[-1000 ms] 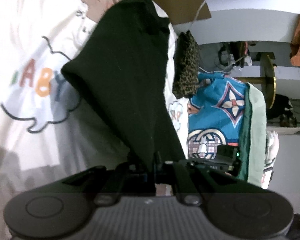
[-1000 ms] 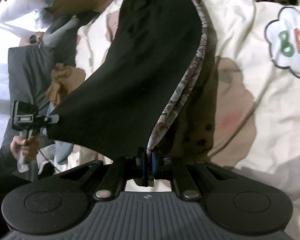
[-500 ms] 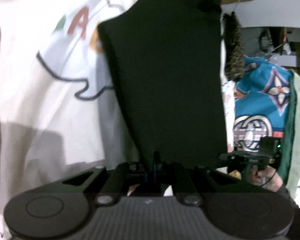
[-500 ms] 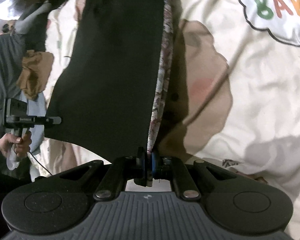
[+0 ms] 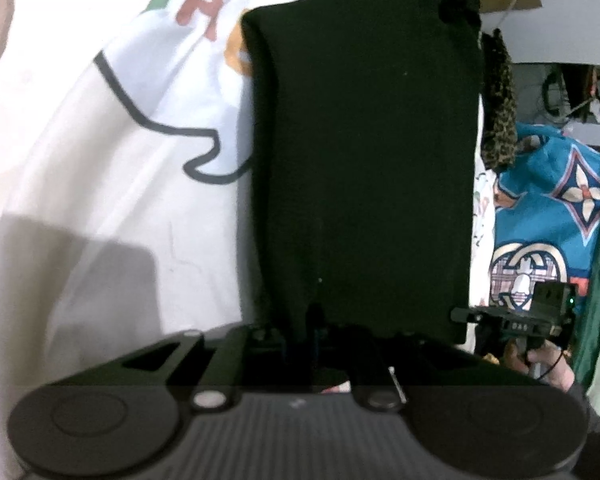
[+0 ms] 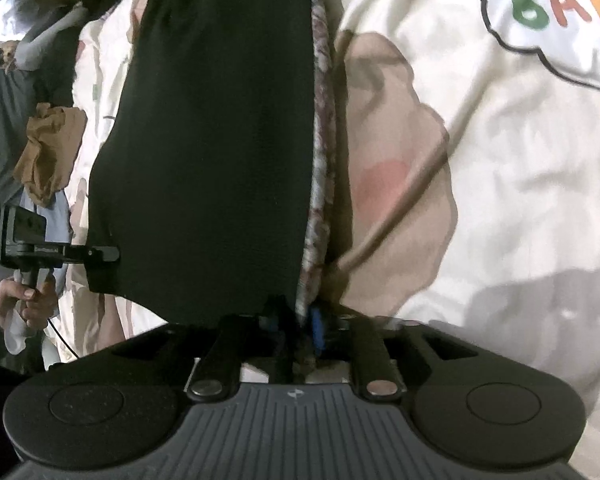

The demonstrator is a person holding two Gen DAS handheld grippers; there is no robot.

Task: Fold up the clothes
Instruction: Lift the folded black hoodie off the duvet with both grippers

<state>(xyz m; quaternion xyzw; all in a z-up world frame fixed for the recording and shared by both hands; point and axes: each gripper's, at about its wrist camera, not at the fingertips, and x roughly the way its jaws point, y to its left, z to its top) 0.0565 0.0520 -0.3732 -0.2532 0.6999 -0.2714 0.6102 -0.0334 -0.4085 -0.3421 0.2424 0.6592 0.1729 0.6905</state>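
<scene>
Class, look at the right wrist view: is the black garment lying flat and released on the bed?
No, the right gripper is shut on the black garment, holding its edge.

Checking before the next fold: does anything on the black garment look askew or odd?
Nothing looks damaged. The black garment hangs stretched between the left tool and right tool, each shut on a corner. A patterned lining peeks out along one edge, which may just be its inside.
</scene>
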